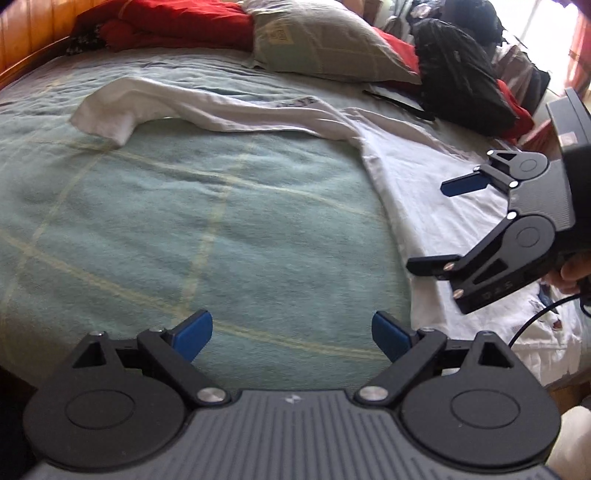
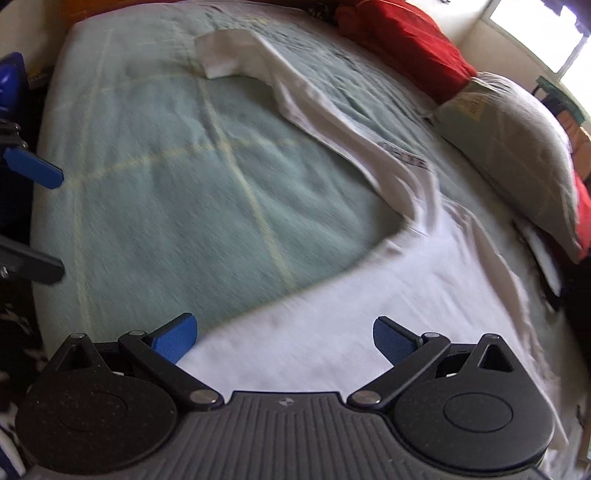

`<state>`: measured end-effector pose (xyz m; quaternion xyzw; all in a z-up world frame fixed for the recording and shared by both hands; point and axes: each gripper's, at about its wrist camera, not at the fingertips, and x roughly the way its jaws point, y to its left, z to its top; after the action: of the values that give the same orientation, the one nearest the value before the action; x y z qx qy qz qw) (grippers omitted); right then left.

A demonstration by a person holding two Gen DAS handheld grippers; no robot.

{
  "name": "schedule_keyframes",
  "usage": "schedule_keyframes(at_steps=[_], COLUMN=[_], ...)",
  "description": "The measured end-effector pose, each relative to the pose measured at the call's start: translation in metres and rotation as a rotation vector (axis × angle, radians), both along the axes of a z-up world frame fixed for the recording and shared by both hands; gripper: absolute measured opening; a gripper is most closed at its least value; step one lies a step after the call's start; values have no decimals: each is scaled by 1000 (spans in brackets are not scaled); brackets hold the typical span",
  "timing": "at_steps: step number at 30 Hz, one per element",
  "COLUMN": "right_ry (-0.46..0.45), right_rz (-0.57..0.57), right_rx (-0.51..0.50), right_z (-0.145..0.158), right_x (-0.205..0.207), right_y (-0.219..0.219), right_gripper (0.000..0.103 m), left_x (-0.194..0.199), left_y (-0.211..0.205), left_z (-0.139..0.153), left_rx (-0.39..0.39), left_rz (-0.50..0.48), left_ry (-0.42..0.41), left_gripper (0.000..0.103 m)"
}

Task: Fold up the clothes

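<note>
A white T-shirt lies on the pale green blanket, its body at the right and one long part with a sleeve stretched away to the far left. My left gripper is open above bare blanket, left of the shirt's edge, holding nothing. My right gripper shows at the right of the left wrist view, open over the shirt's body. In the right wrist view the right gripper hovers open over the T-shirt, and the left gripper peeks in at the left edge.
A grey-green pillow and red bedding lie at the head of the bed. A black backpack sits at the far right. A wooden bed frame runs along the far left. A hand holds the right gripper.
</note>
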<state>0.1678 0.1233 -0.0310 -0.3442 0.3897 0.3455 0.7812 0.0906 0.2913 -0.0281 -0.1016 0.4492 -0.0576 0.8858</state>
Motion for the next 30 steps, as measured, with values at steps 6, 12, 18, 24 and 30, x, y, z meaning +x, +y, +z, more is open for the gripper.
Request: schedule_keyframes(at_steps=[6,12,18,24,30], right_ry=[20,82,94,67,87], right_rz=[-71,-118,-90,-15,2], right_rx=[-13,40,163,261,239], right_z=[-9,-23,-10,19,1], right_x=[12,21,13,19,33], right_y=[-45,-71,-88,-66,-47], right_gripper=[103,103,103,103,103], left_x=[17,37,44,33,22], left_y=[-28,-54,-54,-46,-44], left_z=[-3,-17,-26,-16,-13], left_rx=[-101,-216,-293,-231,-236], left_rz=[-112,-184,-177,-145,-167], left_ry=[-32,-14,18,22,17], left_gripper=[93,93,93,93,93])
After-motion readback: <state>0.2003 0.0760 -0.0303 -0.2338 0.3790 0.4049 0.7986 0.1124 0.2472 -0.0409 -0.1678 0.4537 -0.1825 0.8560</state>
